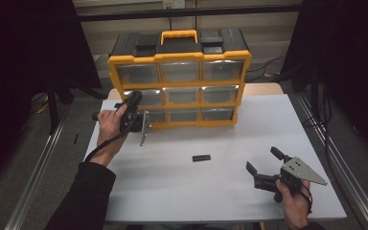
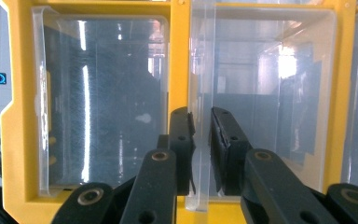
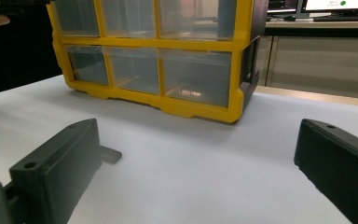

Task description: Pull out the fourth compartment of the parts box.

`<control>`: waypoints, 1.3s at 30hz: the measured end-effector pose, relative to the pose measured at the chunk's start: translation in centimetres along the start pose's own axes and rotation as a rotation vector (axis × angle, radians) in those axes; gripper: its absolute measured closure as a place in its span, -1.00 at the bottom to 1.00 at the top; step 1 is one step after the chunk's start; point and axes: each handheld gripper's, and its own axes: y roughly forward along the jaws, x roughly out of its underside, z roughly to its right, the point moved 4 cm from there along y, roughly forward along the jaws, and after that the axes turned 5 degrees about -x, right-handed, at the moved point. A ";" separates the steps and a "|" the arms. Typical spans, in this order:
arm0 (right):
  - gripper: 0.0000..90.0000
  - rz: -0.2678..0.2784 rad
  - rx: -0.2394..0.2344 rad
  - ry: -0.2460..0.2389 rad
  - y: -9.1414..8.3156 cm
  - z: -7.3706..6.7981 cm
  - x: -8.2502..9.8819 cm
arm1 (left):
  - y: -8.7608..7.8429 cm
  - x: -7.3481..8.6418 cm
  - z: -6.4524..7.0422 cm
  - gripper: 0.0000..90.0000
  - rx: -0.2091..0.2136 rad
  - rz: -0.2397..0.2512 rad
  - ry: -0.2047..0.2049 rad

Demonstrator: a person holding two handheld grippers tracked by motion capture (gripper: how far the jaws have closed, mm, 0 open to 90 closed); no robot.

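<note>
Your left gripper [image 2: 202,135] pinches a clear drawer's handle [image 2: 198,154] on the yellow cabinet [image 1: 178,79]. Your right gripper [image 1: 264,167] rests on the table [image 1: 172,177], jaws spread, holding nothing.

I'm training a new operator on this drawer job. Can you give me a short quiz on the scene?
1. True or false: the right gripper stands open.
2. How many clear drawers does the yellow and black plastic organizer have? A six, B nine, C twelve.
3. What does the left gripper pinch?

Key: 1 true. 2 B. 3 the clear plastic lip of a drawer in the organizer's left column.
</note>
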 end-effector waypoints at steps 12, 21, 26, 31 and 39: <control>-1.00 0.000 0.000 0.004 0.0 0.0 0.0 | -0.7 -0.1 0.0 0.78 -0.012 0.006 0.000; -1.00 0.000 0.002 0.003 0.0 0.0 0.0 | -1.3 -0.1 0.0 0.78 -0.017 0.015 0.008; -1.00 0.000 0.003 0.003 0.0 0.0 0.0 | -1.5 -0.2 0.0 0.78 -0.018 0.017 0.006; -1.00 -0.001 0.002 -0.001 0.0 0.0 0.0 | -1.8 -0.3 0.1 0.77 -0.020 0.023 0.004; -1.00 -0.002 0.003 -0.005 0.0 0.0 0.0 | -2.2 -0.3 0.0 0.77 -0.023 0.030 0.003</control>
